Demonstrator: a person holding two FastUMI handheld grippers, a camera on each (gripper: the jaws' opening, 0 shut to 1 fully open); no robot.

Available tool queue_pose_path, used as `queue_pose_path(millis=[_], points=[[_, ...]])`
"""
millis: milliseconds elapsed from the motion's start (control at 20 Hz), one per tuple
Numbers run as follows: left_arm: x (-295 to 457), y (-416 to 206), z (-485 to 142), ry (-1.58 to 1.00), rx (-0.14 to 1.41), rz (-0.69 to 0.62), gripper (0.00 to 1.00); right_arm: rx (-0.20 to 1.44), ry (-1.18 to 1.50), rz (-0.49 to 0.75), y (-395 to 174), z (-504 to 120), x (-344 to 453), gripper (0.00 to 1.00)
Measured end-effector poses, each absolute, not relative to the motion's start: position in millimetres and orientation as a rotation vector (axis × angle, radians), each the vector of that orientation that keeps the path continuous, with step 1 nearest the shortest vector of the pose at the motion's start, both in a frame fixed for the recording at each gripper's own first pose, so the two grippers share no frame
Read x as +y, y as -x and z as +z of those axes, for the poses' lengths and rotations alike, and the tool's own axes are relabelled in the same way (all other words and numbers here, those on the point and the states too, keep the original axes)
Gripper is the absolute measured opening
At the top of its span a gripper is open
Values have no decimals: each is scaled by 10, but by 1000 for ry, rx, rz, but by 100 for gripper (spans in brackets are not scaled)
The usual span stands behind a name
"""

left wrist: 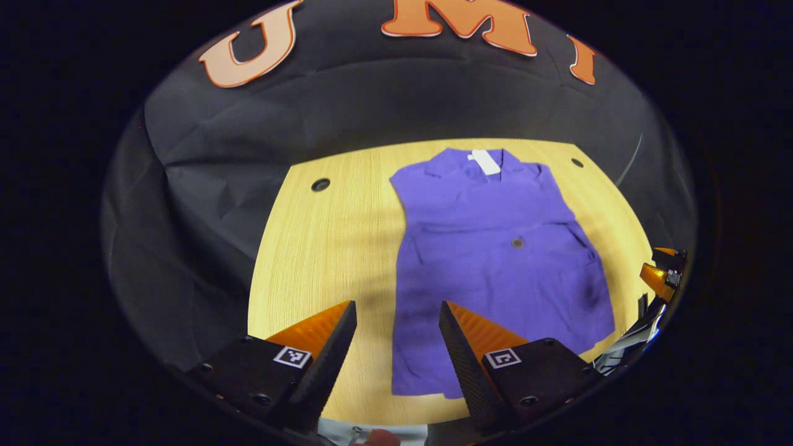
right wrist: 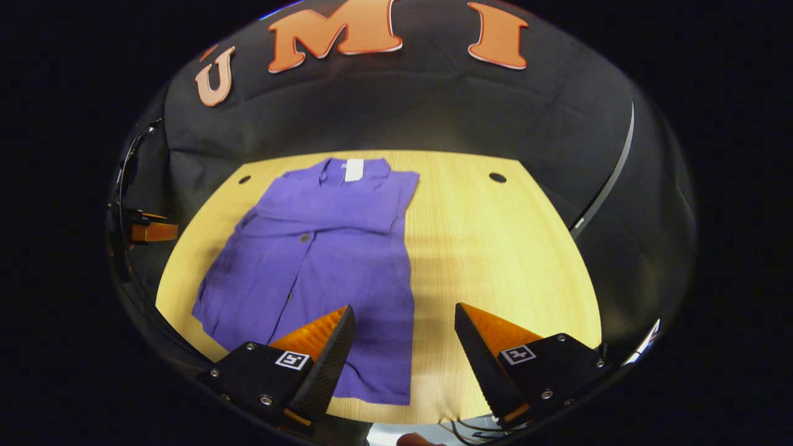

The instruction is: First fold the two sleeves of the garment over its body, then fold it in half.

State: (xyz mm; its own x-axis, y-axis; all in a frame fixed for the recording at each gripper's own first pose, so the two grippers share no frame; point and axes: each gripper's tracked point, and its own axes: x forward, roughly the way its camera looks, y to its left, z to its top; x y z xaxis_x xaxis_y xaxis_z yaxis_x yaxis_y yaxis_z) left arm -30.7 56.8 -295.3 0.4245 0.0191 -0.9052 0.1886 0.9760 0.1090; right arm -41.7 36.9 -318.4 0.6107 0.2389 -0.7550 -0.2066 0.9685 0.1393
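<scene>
A purple button shirt (left wrist: 495,260) lies flat on the wooden table (left wrist: 328,248), collar at the far end with a white tag (left wrist: 485,161). Both sleeves lie folded across its body. My left gripper (left wrist: 398,310) hovers open above the shirt's near left hem corner, nothing between its fingers. In the right gripper view the same shirt (right wrist: 322,254) spreads to the left of centre. My right gripper (right wrist: 403,313) stands open over the shirt's near right hem edge, holding nothing. The right gripper (left wrist: 661,272) also peeks in at the far right of the left gripper view, and the left gripper (right wrist: 148,230) at the left edge of the right gripper view.
The table has round cable holes (left wrist: 320,184) (right wrist: 497,177) near its far corners. Bare wood (right wrist: 495,248) stretches to the right of the shirt. Black cloth walls close the booth behind and beside the table.
</scene>
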Motion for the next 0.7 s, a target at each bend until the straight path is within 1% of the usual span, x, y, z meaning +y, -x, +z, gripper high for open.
queue_pose_path(millis=[200, 350, 400, 500, 550, 700], points=[[643, 831, -3404, -149, 1258, -97, 86, 1014, -21, 263, 746, -3645, 434, 97], [609, 1034, -3737, -124, 1342, -73, 87, 1093, -4, 259, 952, -3873, 424, 97], [553, 1097, -3802, -112, 1360, -69, 87, 1116, -7, 264, 1025, -3926, 434, 97], [682, 1295, -3894, -115, 1388, -59, 84, 1154, -9, 265, 1150, -4014, 441, 96], [691, 1337, -3938, -123, 1397, -57, 87, 1174, -8, 263, 1203, -4062, 452, 96], [717, 1480, -4067, -128, 1438, -54, 86, 1238, 2, 259, 1348, -4182, 453, 97]])
